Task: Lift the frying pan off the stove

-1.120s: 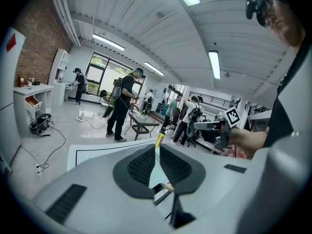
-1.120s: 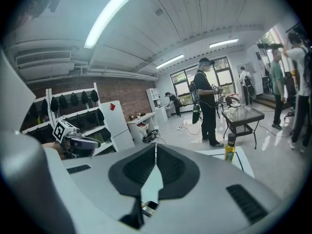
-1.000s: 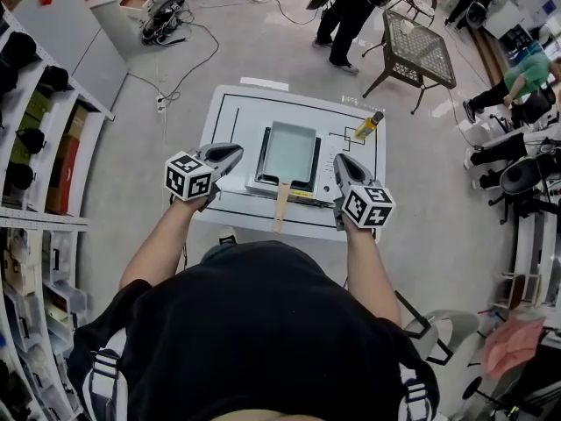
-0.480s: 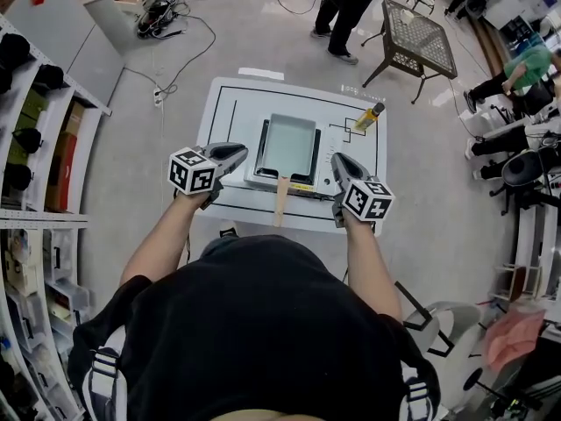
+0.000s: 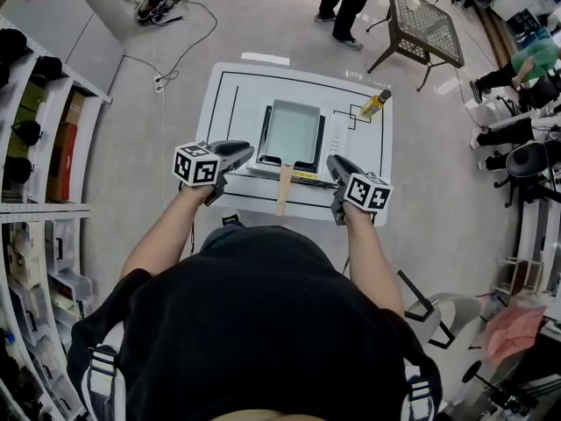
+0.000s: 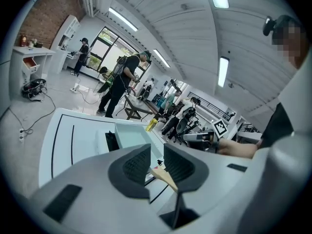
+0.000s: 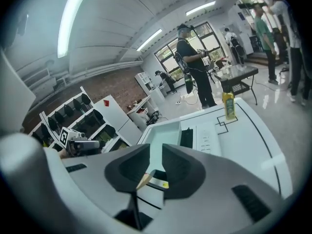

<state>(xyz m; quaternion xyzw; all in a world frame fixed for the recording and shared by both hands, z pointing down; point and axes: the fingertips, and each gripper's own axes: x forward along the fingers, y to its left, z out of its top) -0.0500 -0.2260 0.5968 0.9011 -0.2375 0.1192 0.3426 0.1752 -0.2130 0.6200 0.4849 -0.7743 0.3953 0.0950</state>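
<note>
Dropped closer to the table [image 5: 230, 103] since a second ago — left gripper [image 5: 246, 153] and right gripper [image 5: 332, 162] flanking the wooden handle [image 5: 285, 188], jaws just eased narrowly apart (nothing gripped). Frying pan [image 5: 292, 132] resting on the stove [image 5: 338, 137].

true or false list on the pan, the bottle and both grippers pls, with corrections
1. The frying pan sits on the stove. True.
2. The left hand-held gripper grips the pan's wooden handle. False: its jaws have just been opening, with nothing between them.
3. A yellow bottle stands on the table. True.
4. The right hand-held gripper is shut on the bottle. False: its jaws have just been opening and are empty; the bottle stands farther back on the table.
</note>
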